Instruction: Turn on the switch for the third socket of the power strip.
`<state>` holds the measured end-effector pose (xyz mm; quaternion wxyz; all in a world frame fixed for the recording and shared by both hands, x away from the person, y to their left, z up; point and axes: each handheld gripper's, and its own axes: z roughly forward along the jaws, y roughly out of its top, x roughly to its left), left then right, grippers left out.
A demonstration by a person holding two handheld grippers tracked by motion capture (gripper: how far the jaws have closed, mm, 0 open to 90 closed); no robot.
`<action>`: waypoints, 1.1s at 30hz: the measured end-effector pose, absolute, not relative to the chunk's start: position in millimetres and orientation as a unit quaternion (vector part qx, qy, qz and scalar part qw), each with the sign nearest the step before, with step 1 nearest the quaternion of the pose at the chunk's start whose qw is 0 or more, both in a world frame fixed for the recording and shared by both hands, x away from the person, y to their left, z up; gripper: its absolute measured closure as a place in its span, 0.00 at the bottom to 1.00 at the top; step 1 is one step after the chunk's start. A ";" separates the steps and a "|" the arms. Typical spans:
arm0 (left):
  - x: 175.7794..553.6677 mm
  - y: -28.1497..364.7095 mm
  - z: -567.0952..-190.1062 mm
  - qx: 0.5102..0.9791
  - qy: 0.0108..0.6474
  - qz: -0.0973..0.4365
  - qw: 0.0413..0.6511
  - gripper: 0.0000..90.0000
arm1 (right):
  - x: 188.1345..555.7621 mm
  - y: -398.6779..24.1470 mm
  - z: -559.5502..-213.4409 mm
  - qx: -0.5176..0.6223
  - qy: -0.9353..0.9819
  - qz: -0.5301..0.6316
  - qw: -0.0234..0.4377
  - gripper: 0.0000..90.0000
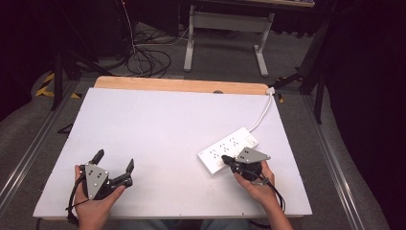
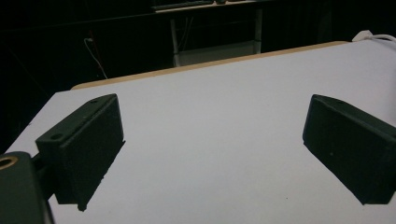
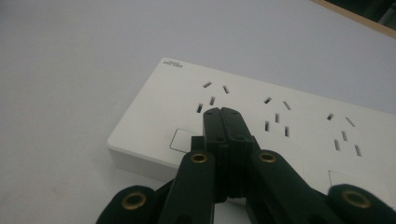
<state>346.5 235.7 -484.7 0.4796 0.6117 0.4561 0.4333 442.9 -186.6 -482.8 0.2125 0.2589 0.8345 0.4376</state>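
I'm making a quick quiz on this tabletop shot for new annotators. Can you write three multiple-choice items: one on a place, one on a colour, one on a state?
1. Where does the power strip lie on the table?
A. far left corner
B. right half, before the right gripper
C. under the left gripper

2. What colour is the power strip's body?
A. white
B. black
C. yellow

3. How do the jaws of the two grippers stand?
A. both shut
B. left shut, right open
C. left open, right shut

Answers:
1 B: the high view shows the strip on the table's right side, at the right gripper's tip.
2 A: casing and cable are both white.
3 C: the left gripper view shows jaws wide apart over bare table; the right gripper view shows jaws pressed together over the strip.
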 end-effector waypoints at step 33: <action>345.8 233.8 -484.3 0.613 0.454 0.432 0.481 0.07 | 442.4 -185.7 -489.5 0.266 0.824 0.447 0.226 1.00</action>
